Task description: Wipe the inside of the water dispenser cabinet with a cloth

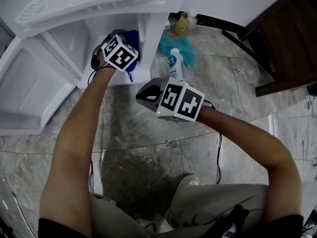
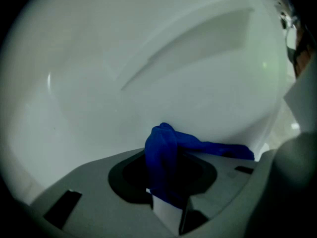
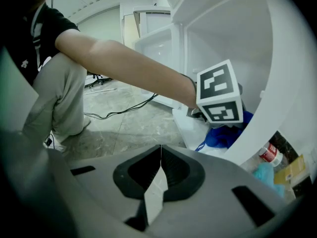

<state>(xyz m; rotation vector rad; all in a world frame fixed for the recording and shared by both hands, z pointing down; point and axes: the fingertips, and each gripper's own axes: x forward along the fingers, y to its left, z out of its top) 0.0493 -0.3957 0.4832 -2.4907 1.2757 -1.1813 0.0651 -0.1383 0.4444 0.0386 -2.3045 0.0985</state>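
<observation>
Plainly the wiping is under way. The left hand-held gripper (image 2: 166,205) is clamped on a bunched blue cloth (image 2: 166,155), which rises from between its jaws and trails off to its right. Straight ahead of its tips is the white inner wall (image 2: 148,73) of the water dispenser cabinet (image 1: 151,31), so this hand-held gripper and the cloth are both inside the opening. Whether the cloth's far end presses on the wall or only lies near it cannot be settled.

The right hand-held gripper (image 3: 157,182) has its jaws pressed together with nothing between them. It hangs outside the cabinet, behind the left one and to its right. Beyond it, a spray bottle (image 1: 174,63) and a turquoise cloth (image 1: 182,47) rest on the floor (image 1: 148,148) beside the cabinet.

The wall in view looks evenly white, without smears or wet streaks, so how much has been covered cannot be read. Judging by the cloth's place, the other walls and the cabinet's floor may remain to be wiped.
</observation>
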